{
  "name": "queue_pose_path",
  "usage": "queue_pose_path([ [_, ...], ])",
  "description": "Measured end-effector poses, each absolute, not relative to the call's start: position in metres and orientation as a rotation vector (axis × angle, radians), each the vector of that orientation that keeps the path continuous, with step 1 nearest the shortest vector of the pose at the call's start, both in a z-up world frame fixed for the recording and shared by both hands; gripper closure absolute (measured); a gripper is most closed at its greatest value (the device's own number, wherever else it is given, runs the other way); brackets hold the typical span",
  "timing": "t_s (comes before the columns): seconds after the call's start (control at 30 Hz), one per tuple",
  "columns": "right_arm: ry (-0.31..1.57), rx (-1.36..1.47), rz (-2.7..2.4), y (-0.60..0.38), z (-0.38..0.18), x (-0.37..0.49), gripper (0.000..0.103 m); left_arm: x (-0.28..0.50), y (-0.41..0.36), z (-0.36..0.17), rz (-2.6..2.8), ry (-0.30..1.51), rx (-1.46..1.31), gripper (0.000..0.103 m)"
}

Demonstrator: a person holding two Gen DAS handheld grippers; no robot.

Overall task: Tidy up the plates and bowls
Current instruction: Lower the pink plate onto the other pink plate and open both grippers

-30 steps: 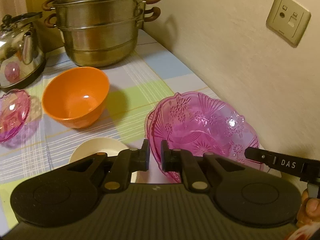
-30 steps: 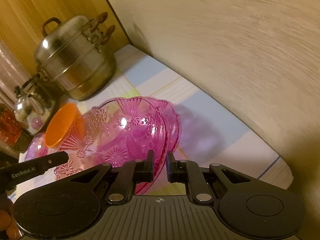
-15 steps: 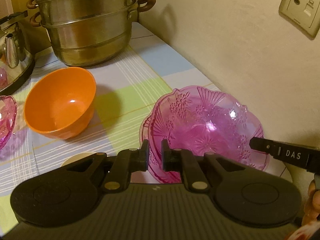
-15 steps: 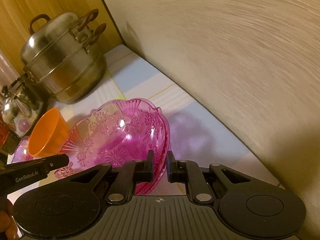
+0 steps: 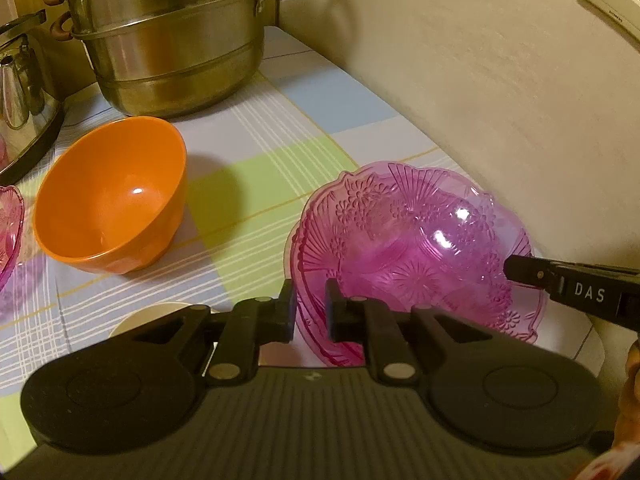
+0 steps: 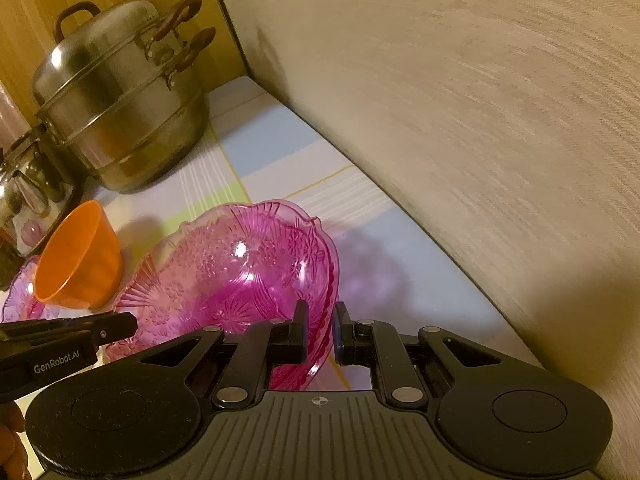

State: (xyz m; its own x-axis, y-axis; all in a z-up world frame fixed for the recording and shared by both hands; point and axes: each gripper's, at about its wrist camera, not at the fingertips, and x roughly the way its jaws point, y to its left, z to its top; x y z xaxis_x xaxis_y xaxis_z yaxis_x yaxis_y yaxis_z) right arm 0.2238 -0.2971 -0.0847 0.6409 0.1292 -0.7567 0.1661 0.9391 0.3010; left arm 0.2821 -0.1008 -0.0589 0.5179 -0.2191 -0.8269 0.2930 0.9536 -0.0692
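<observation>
Change: pink glass bowl (image 5: 416, 248) has sunk lower, nested in a second pink bowl on the checked surface (image 5: 256, 168).
Left claw (image 5: 310, 312): clamped on its near rim.
Right claw (image 6: 320, 332): clamped on the opposite rim.
Meaning: stacking nearly done; release likely next.

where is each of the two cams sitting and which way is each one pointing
Left wrist: sits on the left gripper, looking forward along its fingers across the checked tablecloth at the pink glass bowl, orange bowl and steel steamer pot; the right gripper's tip shows on the right.
Right wrist: sits on the right gripper, at the bowl's opposite rim beside the wall; the left gripper's tip shows lower left.
Shared: pink bowl, orange bowl, pot, kettle.
</observation>
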Motion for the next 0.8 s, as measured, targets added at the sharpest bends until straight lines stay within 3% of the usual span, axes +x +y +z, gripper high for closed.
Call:
queue_pose_path([
  [0.6,0.876,0.34,-0.012,-0.2927,-0.0896,0.2275,0.09,0.2858,-0.0988,-0.0646,-0.305,0.984,0.075,0.088],
  [0.67,0.87,0.348,0.0,-0.2934,-0.0893,0.227,0.082,0.2856,-0.0977,-0.0632,-0.294,0.969,0.074,0.072],
  [0.7,0.864,0.353,0.001,-0.2943,-0.0886,0.226,0.064,0.2855,-0.0962,-0.0616,-0.292,0.96,0.064,0.062],
  [0.77,0.841,0.371,0.001,-0.2976,-0.0863,0.2221,0.051,0.2859,-0.0935,-0.0583,-0.292,0.951,0.053,0.06],
  [0.8,0.834,0.381,0.003,-0.299,-0.0851,0.2206,0.051,0.2857,-0.0916,-0.0567,-0.29,0.948,0.047,0.06],
])
